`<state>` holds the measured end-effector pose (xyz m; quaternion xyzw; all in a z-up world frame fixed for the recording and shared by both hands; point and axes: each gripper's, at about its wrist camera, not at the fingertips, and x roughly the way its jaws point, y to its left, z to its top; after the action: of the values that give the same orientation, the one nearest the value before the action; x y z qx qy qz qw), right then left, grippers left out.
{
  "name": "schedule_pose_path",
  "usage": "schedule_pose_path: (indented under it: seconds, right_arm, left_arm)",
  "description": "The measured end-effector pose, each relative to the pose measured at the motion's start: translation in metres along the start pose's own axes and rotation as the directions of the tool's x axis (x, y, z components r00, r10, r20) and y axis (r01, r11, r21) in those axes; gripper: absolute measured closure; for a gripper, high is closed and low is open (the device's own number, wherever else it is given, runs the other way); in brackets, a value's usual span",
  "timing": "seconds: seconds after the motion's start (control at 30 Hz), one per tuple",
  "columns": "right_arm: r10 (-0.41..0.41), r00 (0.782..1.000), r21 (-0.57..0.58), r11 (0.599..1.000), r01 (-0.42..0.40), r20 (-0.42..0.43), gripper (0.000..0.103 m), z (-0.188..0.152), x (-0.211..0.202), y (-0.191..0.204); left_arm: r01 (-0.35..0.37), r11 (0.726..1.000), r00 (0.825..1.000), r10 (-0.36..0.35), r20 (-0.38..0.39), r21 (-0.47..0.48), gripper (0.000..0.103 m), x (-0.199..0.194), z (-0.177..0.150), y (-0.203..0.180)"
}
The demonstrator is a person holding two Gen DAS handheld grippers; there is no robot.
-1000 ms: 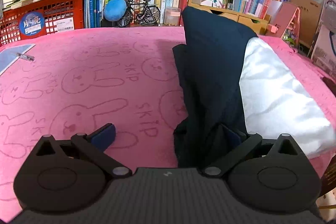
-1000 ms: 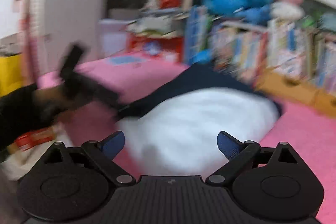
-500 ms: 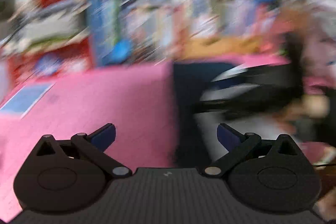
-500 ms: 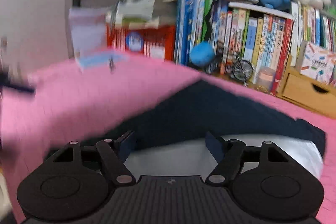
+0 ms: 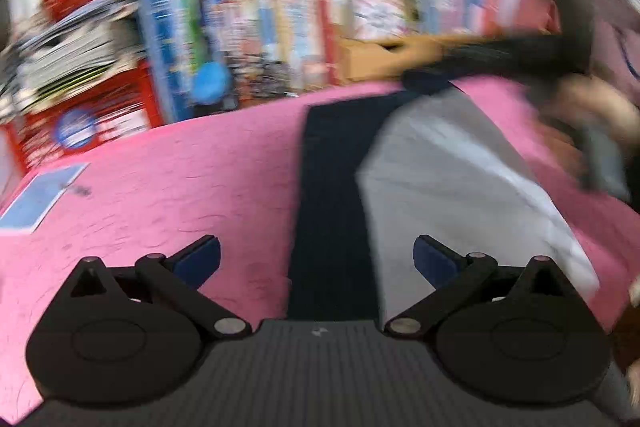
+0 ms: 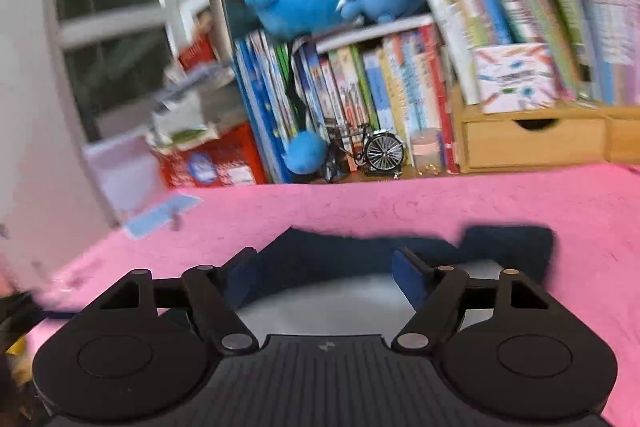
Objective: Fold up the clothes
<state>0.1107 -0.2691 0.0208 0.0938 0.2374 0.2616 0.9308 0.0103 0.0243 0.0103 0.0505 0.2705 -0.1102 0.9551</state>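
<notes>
The folded navy-and-white garment [image 5: 420, 163] is seen mid-frame on the pink worktop [image 5: 180, 187]; left gripper [image 5: 316, 259] jaws stand wide and empty, while right gripper [image 6: 320, 279] jaws are opening, gripping nothing.

Left tool [image 5: 316, 259]: black linkage arms, dark blue pads, silver pivot screws, ribbed grey body; sleeve possibly black.

Blurred bookshelf [image 5: 280, 19], smeared person's hand [image 5: 592, 115]

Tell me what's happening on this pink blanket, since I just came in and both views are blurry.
A person with a gripper in each hand is folding a navy and white garment on the pink blanket. The left gripper is open above the garment's near edge, holding nothing. The right gripper is at the garment's other end, its jaws opening, no cloth pinched. The garment lies flat, partly folded.
</notes>
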Motion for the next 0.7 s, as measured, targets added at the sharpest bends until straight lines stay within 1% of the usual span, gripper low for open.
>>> schedule_pose_path:
  seconds: [0.03,0.07,0.13,0.2,0.3,0.33,0.37,0.43,0.47,0.5,0.57,0.6,0.63,0.7]
  right_arm:
    - [0.000,1.000,0.001,1.000,0.000,-0.005,0.034,-0.011,-0.017,-0.001]
    - [0.001,1.000,0.001,1.000,-0.001,-0.009,0.039,-0.023,-0.035,-0.002]
    - [0.023,1.000,-0.015,1.000,-0.023,-0.009,0.059,-0.051,-0.062,0.001]
    - [0.012,0.999,-0.038,0.999,-0.014,-0.050,0.062,-0.071,-0.076,0.006]
    - [-0.028,0.992,-0.082,0.996,0.018,-0.122,0.061,-0.097,-0.089,0.011]
    - [-0.041,0.989,-0.091,0.995,0.028,-0.144,0.059,-0.104,-0.094,0.012]
    - [-0.036,0.988,-0.027,0.999,0.032,-0.150,0.053,-0.099,-0.101,0.005]
    - [-0.053,0.991,0.090,0.994,0.064,-0.124,0.024,-0.089,-0.113,-0.011]
    - [-0.053,0.993,0.125,0.990,0.066,-0.110,0.020,-0.086,-0.115,-0.017]
    - [-0.053,0.994,0.159,0.985,0.068,-0.096,0.018,-0.083,-0.117,-0.022]
    - [-0.042,0.992,0.201,0.977,0.066,-0.122,0.018,-0.082,-0.105,-0.025]
    - [-0.029,0.990,0.225,0.972,0.061,-0.140,0.018,-0.083,-0.098,-0.026]
    - [-0.016,0.988,0.248,0.967,0.055,-0.155,0.015,-0.084,-0.091,-0.026]
    - [0.014,0.992,0.265,0.964,0.020,-0.127,0.011,-0.085,-0.077,-0.022]
  left_arm:
    - [0.009,0.999,1.000,-0.008,0.024,-0.046,0.000,-0.003,0.006,0.003]
    - [0.036,0.997,0.998,-0.033,0.049,-0.072,0.000,-0.007,0.012,0.003]
    - [0.092,0.994,0.994,-0.088,0.073,-0.057,0.000,-0.009,0.018,-0.013]
    - [0.146,0.989,0.985,-0.142,0.093,-0.037,0.000,-0.011,0.024,-0.031]
    - [0.149,0.987,0.987,-0.151,0.049,0.054,0.000,-0.003,0.018,-0.065]
    - [0.149,0.985,0.988,-0.152,0.034,0.086,0.000,0.000,0.015,-0.077]
    - [0.149,0.982,0.988,-0.152,0.018,0.117,0.000,0.003,0.013,-0.089]
    - [0.132,0.977,0.991,-0.136,0.011,0.170,0.000,0.010,0.008,-0.102]
    - [0.123,0.973,0.992,-0.127,0.009,0.196,0.000,0.014,0.005,-0.108]
    - [0.113,0.969,0.993,-0.118,0.007,0.221,0.000,0.018,0.003,-0.115]
    - [0.095,0.958,0.995,-0.100,0.005,0.272,0.000,0.025,-0.003,-0.127]
    - [0.096,0.956,0.995,-0.100,-0.001,0.278,0.000,0.030,-0.004,-0.128]
    - [0.100,0.955,0.995,-0.102,-0.008,0.281,0.000,0.034,-0.006,-0.128]
    - [0.140,0.959,0.990,-0.137,-0.030,0.247,0.000,0.041,-0.008,-0.119]
